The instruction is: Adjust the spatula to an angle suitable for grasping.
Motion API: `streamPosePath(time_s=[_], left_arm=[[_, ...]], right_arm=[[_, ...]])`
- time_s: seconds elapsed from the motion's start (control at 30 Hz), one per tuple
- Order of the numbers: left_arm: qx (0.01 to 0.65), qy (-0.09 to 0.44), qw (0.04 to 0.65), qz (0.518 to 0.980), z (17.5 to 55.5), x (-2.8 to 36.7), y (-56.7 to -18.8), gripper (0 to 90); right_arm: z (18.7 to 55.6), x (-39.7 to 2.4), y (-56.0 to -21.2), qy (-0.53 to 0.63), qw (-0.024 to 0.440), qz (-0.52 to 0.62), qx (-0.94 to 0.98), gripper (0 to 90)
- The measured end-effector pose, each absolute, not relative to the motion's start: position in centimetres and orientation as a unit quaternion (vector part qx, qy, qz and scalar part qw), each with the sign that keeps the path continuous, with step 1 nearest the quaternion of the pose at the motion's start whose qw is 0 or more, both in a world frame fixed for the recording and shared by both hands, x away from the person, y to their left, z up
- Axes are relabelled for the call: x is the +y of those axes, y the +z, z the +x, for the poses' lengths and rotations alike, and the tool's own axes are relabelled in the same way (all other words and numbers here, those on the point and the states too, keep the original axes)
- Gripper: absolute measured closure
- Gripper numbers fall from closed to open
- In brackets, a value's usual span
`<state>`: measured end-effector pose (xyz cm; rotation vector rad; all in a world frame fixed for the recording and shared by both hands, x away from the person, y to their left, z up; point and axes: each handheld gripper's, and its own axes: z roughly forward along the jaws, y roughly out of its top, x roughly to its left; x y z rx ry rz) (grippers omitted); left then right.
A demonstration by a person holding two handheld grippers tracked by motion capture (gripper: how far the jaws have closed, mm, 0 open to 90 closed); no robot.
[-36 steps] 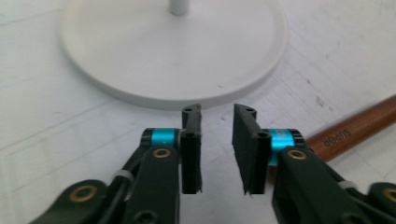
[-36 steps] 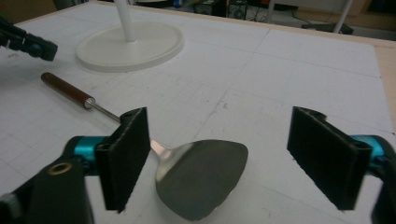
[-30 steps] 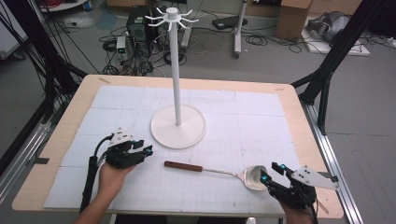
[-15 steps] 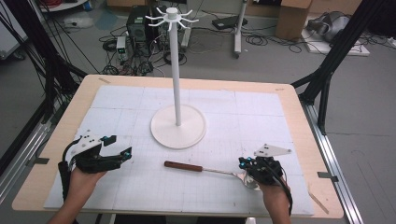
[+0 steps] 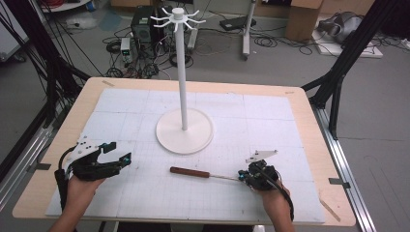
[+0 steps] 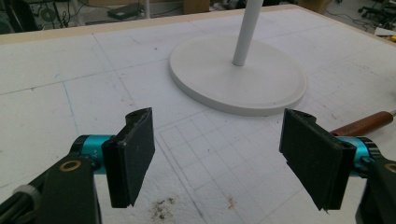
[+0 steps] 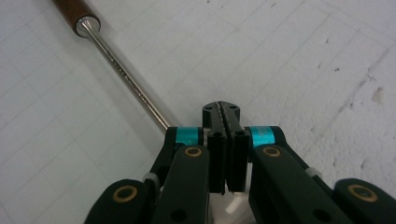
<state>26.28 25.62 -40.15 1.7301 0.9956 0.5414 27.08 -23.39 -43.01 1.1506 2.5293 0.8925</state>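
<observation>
On mat, spoon; right gripper fingers closed; left gripper wide.

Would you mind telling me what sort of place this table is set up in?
Most likely a lab or workshop for recording manipulation: a table covered with white gridded sheets, black frame struts at its sides, and cables and electronics on the floor behind.
</observation>
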Motion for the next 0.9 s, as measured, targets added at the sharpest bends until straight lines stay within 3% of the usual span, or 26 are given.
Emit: streamPosePath(time_s=[0.47, 0.67, 0.9], left_arm=[[0.411, 0.229, 0.521, 0.712, 26.2, 25.5, -40.1, 27.2], [0.394, 0.214, 0.56, 0.697, 26.0, 25.7, -39.7, 26.8], [0.36, 0.213, 0.597, 0.684, 25.9, 26.0, -39.5, 20.3]], right_arm=[[24.8, -23.8, -42.8, 0.306, 0.098, 0.38, 0.867, 88.4], [23.7, -25.9, -41.4, 0.378, 0.161, 0.417, 0.811, 46.5], [21.3, -28.5, -39.3, 0.463, 0.243, 0.424, 0.74, 16.5]])
